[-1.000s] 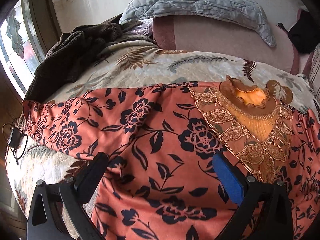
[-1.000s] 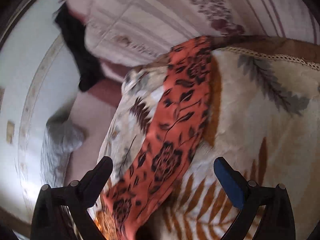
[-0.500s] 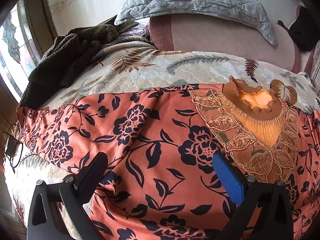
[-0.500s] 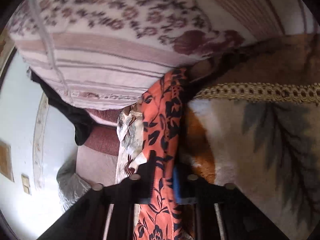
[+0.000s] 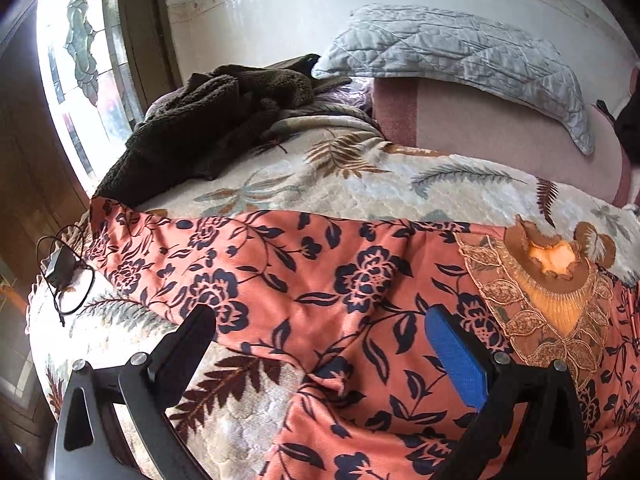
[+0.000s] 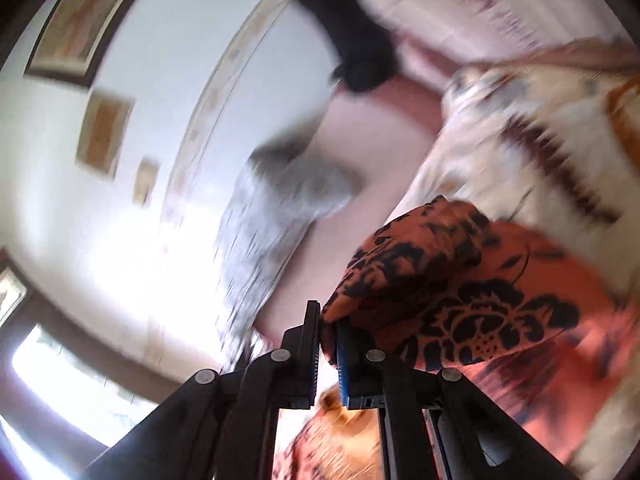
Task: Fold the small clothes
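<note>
We see a coral-orange cloth garment with navy flowers (image 5: pixel 340 280), soft and matt, its collar panel (image 5: pixel 548 312) stitched in rough golden lace-like embroidery. Under it lies a cream leaf-print bedspread (image 5: pixel 360 184), plush and quilted. A dark brown fleece blanket (image 5: pixel 208 120) looks nubbly, and the grey quilted pillow (image 5: pixel 460 48) shows a faint sheen. The left gripper (image 5: pixel 320 340) is matt black plastic with one ribbed blue pad and shiny metal screws. The stained-glass window (image 5: pixel 80 60) looks glossy.
</note>
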`<state>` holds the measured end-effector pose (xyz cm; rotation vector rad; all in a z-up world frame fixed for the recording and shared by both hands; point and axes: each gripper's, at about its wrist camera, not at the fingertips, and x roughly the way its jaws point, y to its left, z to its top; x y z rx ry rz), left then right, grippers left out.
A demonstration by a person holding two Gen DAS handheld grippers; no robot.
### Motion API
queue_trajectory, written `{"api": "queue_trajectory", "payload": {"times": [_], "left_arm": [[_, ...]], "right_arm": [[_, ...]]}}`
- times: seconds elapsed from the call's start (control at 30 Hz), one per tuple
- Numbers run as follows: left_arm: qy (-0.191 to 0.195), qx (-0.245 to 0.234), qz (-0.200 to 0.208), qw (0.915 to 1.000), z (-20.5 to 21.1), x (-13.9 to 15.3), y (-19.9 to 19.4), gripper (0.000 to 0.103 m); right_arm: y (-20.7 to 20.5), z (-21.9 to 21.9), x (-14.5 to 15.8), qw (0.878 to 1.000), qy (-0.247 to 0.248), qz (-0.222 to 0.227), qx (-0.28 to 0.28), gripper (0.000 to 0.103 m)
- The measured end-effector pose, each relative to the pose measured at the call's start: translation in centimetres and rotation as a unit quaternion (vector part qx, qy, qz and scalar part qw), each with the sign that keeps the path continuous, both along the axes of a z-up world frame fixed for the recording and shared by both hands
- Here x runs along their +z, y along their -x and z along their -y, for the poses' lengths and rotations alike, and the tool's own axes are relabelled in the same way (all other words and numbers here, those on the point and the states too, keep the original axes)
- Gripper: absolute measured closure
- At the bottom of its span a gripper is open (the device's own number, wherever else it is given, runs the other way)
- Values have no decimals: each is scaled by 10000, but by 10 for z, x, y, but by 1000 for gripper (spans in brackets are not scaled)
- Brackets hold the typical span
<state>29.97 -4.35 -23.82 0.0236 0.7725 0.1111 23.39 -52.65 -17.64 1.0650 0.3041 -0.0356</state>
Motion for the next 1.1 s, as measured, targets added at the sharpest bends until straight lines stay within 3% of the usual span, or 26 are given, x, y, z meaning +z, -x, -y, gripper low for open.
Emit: {"api": "queue_trajectory", "payload": {"times": [0.17, 0.3, 0.33, 0.37, 0.43, 0.5, 0.6, 0.7, 0.8, 0.9, 0.93, 1.03, 1.1], "left_arm": [[-41, 362, 119, 9993, -36, 4, -1, 0], [142, 656, 108, 9977, -66, 6, -2, 0], [214, 721, 101, 9971, -72, 6, -3, 0], [277, 769, 97, 9966, -77, 6, -3, 0], [391, 811, 85, 9959, -84, 6, -3, 0], [455, 792, 96, 9958, -84, 6, -2, 0], [616, 543, 118, 9966, -75, 8, 3, 0], [815, -86, 202, 9964, -47, 12, 7, 0], [838, -896, 268, 9921, -2, 16, 17, 0], [334, -1574, 260, 9866, 55, 15, 30, 0], [110, -1658, 238, 9858, 73, 11, 32, 0], [-316, -1688, 107, 9851, 109, -2, 33, 0], [-947, -1385, -45, 9858, 122, -16, 27, 0]], "right_arm": [[-54, -121, -24, 9910, 62, -249, 1317, 95], [-77, -201, -58, 9656, 15, -774, 2481, 91], [-78, -214, -63, 9577, 39, -930, 2724, 82], [-76, -226, -68, 9500, 80, -1107, 2919, 49], [-67, -238, -76, 9399, -68, -1257, 3173, 3], [-51, -232, -75, 9466, -118, -1135, 3016, 3], [-49, -197, -51, 9572, -118, -825, 2772, 3], [-43, -159, -32, 9703, -310, -705, 2291, 4], [-28, -117, -34, 9805, -584, -809, 1693, 5], [-24, -81, -47, 9821, -928, -1091, 1223, 10], [-25, -72, -53, 9805, -1080, -1190, 1134, 17], [-30, -61, -70, 9740, -1357, -1423, 1123, 27], [-37, -61, -77, 9715, -1319, -1552, 1211, 27]]}}
